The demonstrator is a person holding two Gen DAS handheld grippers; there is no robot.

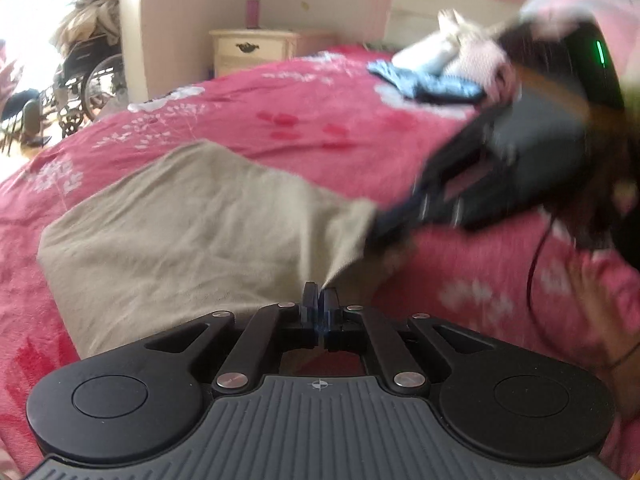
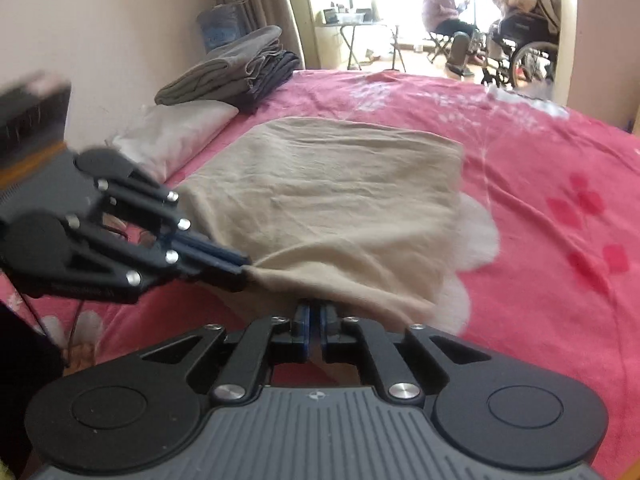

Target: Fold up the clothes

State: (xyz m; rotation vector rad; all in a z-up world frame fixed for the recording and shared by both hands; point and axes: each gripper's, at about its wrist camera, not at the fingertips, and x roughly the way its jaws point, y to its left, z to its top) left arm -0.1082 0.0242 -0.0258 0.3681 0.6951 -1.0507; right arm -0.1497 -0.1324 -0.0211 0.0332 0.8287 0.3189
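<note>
We see the pink bedspread filling both views, its white flower print running across the middle. On it lies the beige garment, spread flat over most of its length with its near edge lifted off the bed toward us.

The left wrist view alone gives us the cream nightstand against the far wall and a loose heap of clothes (white, pink and blue pieces, blurred) at the head end of the bed. The right wrist view alone gives us a stack of folded clothes in grey and dark tones by the wall, resting just beyond a pale pillow, and a seated person in the bright doorway. The wheelchair shows in both views.

The left gripper has its jaws pressed together on a corner of the garment, which rises in a taut peak from the tips. The right gripper pinches the near edge too, a thin fold of beige caught between its blue pads. Each camera catches the other gripper from the side, clamped on the cloth, and the two stand near each other along the same edge.
</note>
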